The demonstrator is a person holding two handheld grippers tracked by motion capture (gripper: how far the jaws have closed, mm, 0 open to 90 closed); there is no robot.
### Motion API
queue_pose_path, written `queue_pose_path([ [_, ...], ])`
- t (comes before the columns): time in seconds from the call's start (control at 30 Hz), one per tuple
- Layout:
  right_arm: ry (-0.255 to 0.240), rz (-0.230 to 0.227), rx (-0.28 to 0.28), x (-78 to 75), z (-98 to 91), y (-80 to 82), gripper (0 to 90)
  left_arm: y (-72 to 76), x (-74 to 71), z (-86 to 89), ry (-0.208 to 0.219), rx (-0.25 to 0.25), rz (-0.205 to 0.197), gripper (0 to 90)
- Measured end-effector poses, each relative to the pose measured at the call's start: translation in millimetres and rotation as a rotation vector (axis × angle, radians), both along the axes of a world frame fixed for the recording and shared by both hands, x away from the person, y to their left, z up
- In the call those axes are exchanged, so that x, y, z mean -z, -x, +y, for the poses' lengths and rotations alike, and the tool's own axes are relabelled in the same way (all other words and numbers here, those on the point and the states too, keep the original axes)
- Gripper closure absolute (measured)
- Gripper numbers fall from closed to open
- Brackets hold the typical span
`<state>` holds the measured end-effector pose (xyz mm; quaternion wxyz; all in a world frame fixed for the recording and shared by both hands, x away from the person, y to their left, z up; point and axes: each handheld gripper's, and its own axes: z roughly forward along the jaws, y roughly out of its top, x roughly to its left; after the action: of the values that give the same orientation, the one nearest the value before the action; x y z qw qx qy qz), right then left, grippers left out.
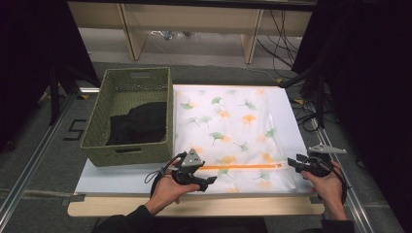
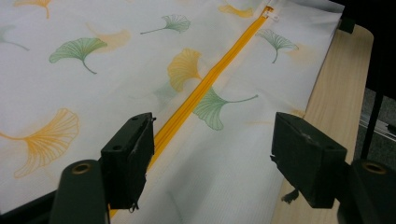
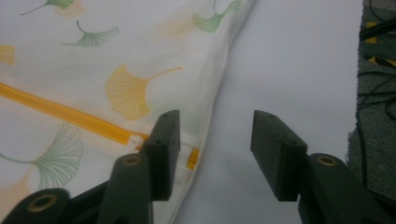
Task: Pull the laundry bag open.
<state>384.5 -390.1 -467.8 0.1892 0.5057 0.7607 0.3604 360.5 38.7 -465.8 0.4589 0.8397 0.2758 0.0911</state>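
Both hand-held grippers (image 1: 212, 180) (image 1: 292, 161) agape at zipper (image 1: 240, 167) ends.

White bag (image 1: 233, 126), green and orange leaf print
Orange zip (image 1: 240, 167); olive-green basket (image 1: 127, 116) holding black cloth (image 1: 138, 124).

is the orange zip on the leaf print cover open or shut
Shut: the orange zip on the white leaf-print fabric cover runs as one closed line, its pull at the right end.

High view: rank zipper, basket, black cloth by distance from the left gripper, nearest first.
From the left gripper:
1. Zipper, just right of it on the printed cover.
2. Basket, near wall up-left.
3. Black cloth, farther back inside the basket.
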Motion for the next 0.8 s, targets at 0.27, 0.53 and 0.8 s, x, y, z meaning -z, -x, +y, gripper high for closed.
queue_pose_path([
  [0.27, -0.010, 0.063, -0.020, 6.0, 7.0, -3.4, 56.4, 0.8, 0.6, -0.9, -0.002, -0.004, -0.003, 30.3],
  [0.53, 0.007, 0.115, -0.065, 12.1, 17.5, -6.2, 55.4, 0.6, 1.6, -2.2, 0.011, 0.001, 0.001, 30.3],
  [0.8, 0.081, 0.085, -0.089, 12.3, 24.3, -8.3, 56.3, 1.4, 3.1, -4.4, 0.020, 0.006, 0.011, 29.4],
])
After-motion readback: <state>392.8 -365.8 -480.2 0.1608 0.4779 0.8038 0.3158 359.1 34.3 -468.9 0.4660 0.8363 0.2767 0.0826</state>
